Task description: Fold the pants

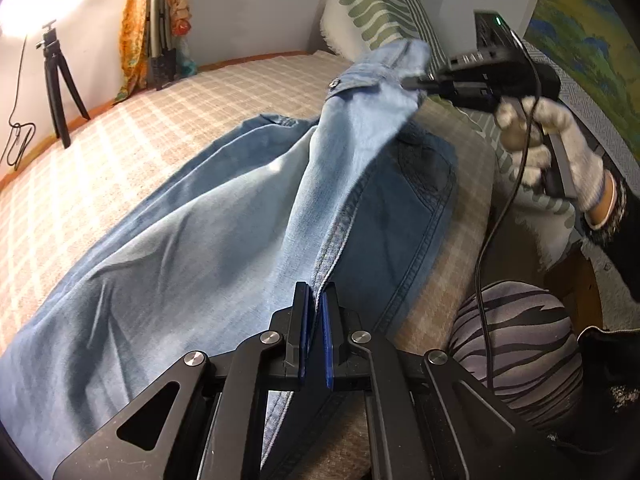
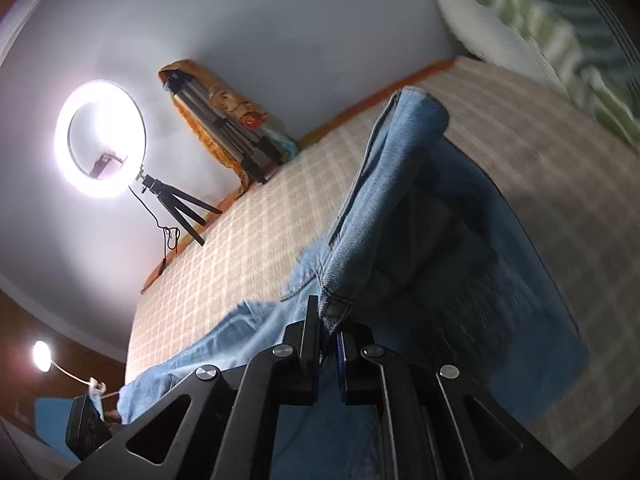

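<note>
I have the blue denim pants [image 1: 224, 216] spread across the bed [image 1: 160, 104], which wears a tan checked cover. My left gripper [image 1: 315, 296] is clamped tight on a stitched seam edge of the pants at the near side of the bed, its blue pads pinching the fold with almost no gap. My right gripper [image 2: 330, 322] is likewise closed down on denim: in its own view a thick hemmed edge is nipped between the fingers. From the left wrist view I see that right gripper [image 1: 416, 82] raised above the bed, holding the waistband end with its metal button [image 1: 334, 83] so the cloth hangs in a sloping ridge down toward my left gripper. A white-gloved hand [image 1: 560, 148] grips its handle, a black cable trailing below. The rest of the pants lies rumpled on the cover. A green-patterned pillow [image 1: 372, 4] leans at the head of the bed, and a ring light [image 2: 102, 140] on a small tripod [image 2: 180, 208] glows by the wall.
</note>
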